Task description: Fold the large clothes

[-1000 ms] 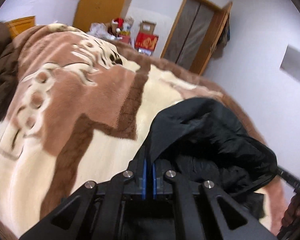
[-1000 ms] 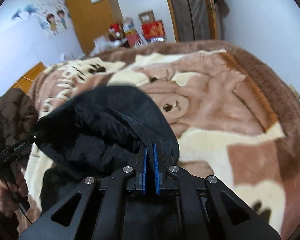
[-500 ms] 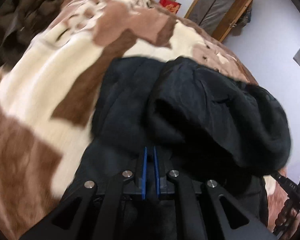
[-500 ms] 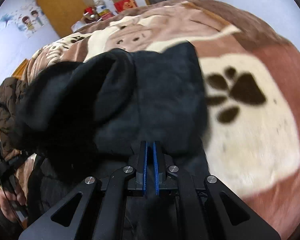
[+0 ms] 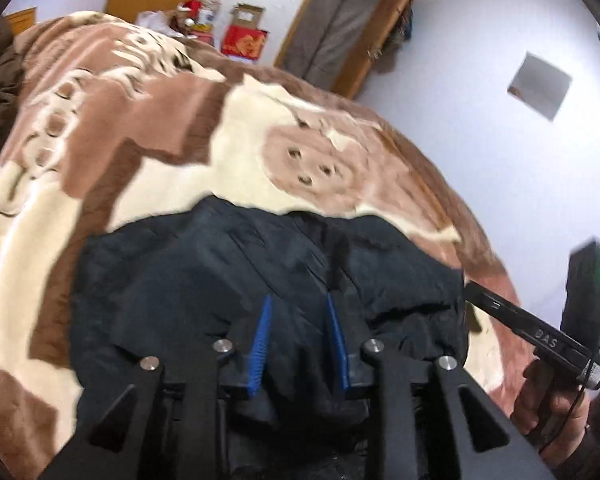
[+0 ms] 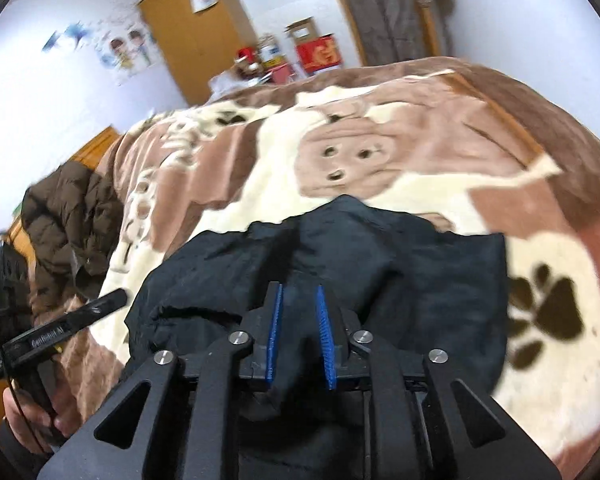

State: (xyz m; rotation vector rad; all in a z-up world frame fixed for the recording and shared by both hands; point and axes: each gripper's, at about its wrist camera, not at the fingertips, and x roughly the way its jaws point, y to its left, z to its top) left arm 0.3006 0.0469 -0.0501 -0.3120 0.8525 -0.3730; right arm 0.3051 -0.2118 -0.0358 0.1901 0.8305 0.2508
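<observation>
Both tongs opening over the black coat on the bed

My left gripper [image 5: 300,320] and right gripper [image 6: 299,312] parted their blue ribbed pads, loose folds of the crinkled black coat [image 5: 220,272] lying between them, spreading toward twelve o'clock on the plush bear-print blanket [image 5: 160,120]. Only the right view showed a brown puffer jacket [image 6: 64,216] at nine o'clock.

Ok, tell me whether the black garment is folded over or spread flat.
Folded over: the black garment lies doubled on the blanket, its upper layer ending in a bunched edge above the lower one.
</observation>
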